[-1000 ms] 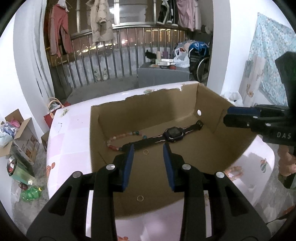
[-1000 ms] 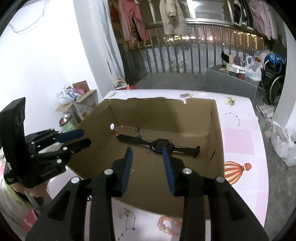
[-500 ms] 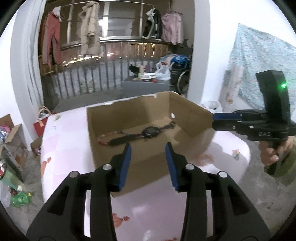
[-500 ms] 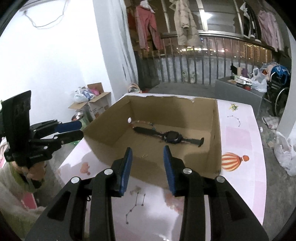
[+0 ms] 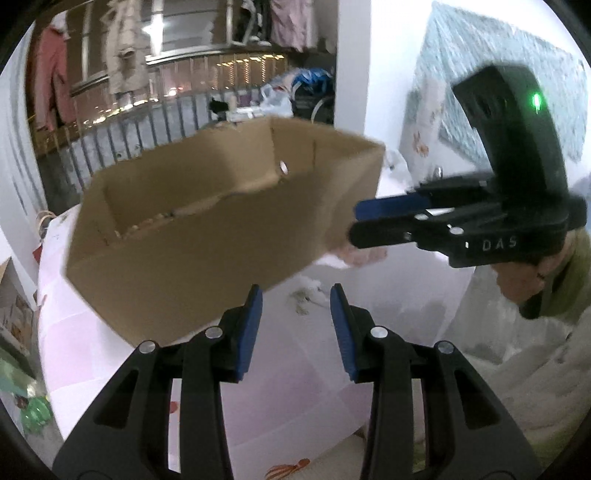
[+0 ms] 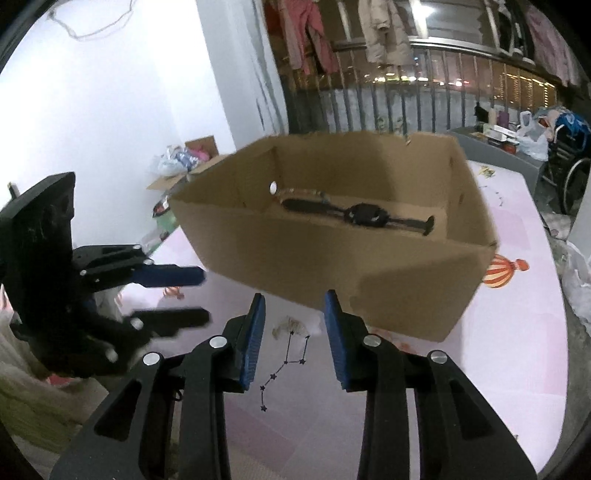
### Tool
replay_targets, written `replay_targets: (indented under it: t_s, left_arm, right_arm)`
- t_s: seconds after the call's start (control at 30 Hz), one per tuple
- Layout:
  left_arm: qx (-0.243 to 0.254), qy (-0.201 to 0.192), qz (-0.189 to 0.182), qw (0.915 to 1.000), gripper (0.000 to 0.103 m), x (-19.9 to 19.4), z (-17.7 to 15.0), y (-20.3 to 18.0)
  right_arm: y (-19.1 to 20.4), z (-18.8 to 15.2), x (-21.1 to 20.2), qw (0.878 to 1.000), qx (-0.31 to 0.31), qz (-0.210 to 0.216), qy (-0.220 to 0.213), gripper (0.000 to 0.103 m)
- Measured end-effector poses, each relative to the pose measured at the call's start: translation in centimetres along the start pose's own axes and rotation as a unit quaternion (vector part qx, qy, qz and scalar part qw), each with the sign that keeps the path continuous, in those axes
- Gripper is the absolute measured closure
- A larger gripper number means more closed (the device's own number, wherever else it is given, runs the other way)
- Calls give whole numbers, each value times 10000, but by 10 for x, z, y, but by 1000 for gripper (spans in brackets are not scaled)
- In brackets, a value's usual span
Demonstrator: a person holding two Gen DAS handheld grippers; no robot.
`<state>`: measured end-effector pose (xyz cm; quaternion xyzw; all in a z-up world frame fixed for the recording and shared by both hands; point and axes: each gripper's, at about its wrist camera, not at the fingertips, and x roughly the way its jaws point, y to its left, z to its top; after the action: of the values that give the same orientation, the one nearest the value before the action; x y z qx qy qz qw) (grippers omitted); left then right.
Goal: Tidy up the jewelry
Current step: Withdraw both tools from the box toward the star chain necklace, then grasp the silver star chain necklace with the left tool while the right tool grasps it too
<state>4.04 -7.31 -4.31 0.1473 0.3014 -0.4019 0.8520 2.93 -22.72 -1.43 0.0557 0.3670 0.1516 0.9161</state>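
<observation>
A brown cardboard box [image 6: 369,280] stands on the pink-and-white table [image 6: 480,369]. It also shows in the left wrist view [image 5: 207,236]. Inside it lie a black wristwatch [image 6: 364,216] and a beaded bracelet [image 6: 299,192]. A small pale piece of jewelry [image 6: 291,326] lies on the table in front of the box, and also shows in the left wrist view [image 5: 303,299]. My left gripper [image 5: 295,321] is open and empty, low before the box. My right gripper [image 6: 294,325] is open and empty above the table's front. Each shows in the other's view.
A balcony railing with hanging clothes [image 6: 380,33] runs behind the table. Cardboard boxes and bags [image 6: 181,158] sit on the floor at the left. A wheelchair [image 6: 569,173] and a grey cabinet stand at the right. The table edge curves round at the front.
Both grippers have pulled back out of the box and dropped lower toward the table's front edge. The box now looks farther off and its inside is mostly hidden from the left wrist.
</observation>
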Motion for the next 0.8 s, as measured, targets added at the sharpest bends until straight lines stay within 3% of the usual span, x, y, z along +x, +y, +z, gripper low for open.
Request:
replay_targets:
  t_s: [0.07, 0.23, 0.4, 0.8]
  left_arm:
    - [89, 103, 1, 9999, 68, 13, -4, -3]
    - [101, 274, 66, 9996, 84, 34, -7, 1]
    - [116, 354, 160, 9992, 89, 46, -8, 7]
    - [390, 583, 117, 9975, 90, 63, -9, 6]
  right_arm:
    - [1, -4, 9, 9999, -102, 34, 83, 77]
    - [1, -11, 27, 9990, -315, 30, 305, 81]
    - [1, -12, 39, 9979, -476, 5, 450, 82]
    - [8, -7, 57, 9952, -734, -20, 645, 82]
